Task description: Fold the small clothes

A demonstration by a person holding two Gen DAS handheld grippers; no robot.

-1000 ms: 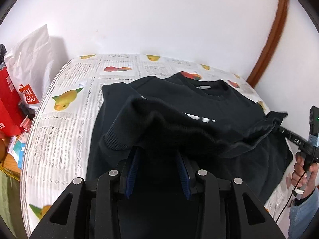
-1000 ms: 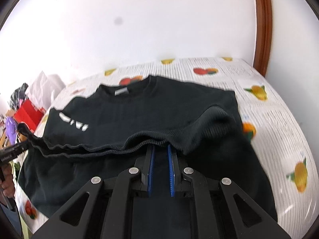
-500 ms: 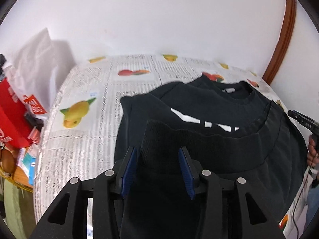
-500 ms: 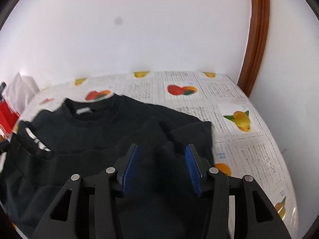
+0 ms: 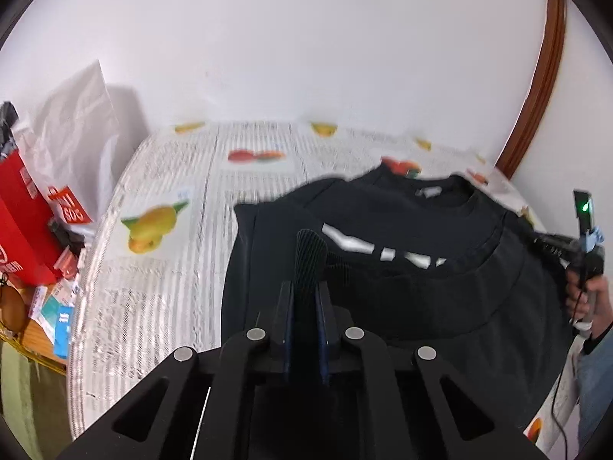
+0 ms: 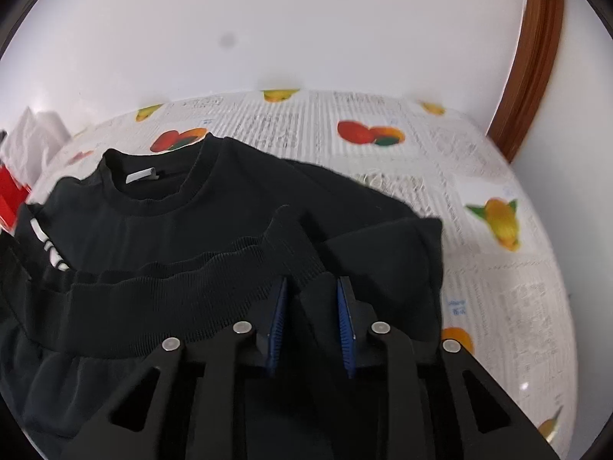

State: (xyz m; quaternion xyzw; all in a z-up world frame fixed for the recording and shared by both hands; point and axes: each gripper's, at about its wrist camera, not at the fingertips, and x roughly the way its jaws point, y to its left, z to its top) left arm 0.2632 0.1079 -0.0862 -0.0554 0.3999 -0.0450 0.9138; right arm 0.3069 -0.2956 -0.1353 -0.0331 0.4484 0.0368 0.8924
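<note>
Pinching a ribbed fold of the black knit sweatshirt (image 5: 440, 287), your left hand-held gripper (image 5: 304, 306) is clamped on cloth, while your right hand-held gripper (image 6: 311, 322) stands with its jaws apart just over the ribbed hem. The garment lies on the fruit-printed newsprint tablecloth (image 6: 498, 268) of the table, hem doubled up toward the collar. Close the right on the matching corner before lifting, so both sides travel evenly and the fold stays square.
</note>
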